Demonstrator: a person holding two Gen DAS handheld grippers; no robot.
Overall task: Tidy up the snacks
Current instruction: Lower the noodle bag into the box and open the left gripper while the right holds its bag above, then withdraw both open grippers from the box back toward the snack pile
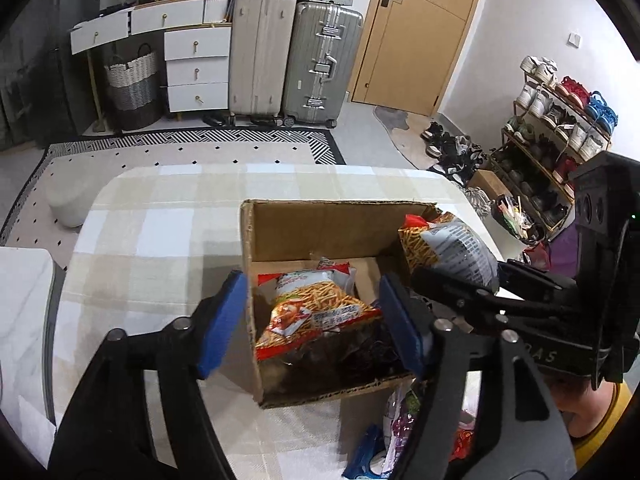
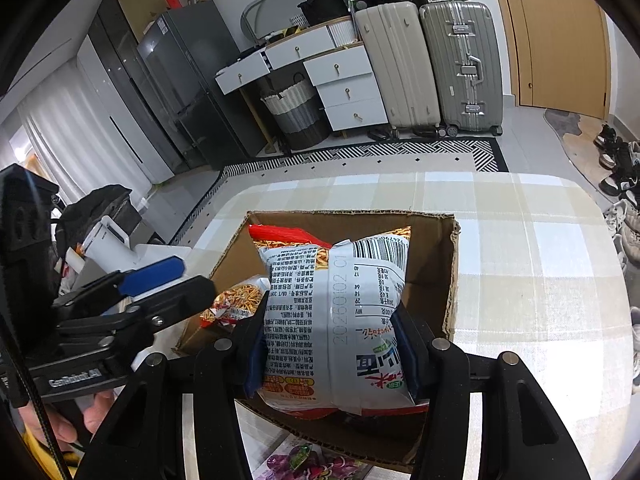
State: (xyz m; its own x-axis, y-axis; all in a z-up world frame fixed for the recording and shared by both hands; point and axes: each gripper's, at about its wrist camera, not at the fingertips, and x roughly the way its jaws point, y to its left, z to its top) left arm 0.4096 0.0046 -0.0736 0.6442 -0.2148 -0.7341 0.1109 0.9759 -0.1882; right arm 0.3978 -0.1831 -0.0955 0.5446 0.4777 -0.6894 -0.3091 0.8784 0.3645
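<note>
Left tongs (image 1: 312, 320) gape empty above a noodle-snack packet (image 1: 316, 306) lying in the cardboard box (image 1: 320, 216) on the bench (image 1: 160, 220); right tongs (image 2: 332, 344) clamp a second packet (image 2: 336, 312) over the box, apparently next to be lowered and released.

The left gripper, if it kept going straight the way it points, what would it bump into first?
Probably the red snack bag lying in the cardboard box. The left gripper is open with that bag right between its blue fingers. Depth is hard to judge, so the box's near wall might come first.
</note>
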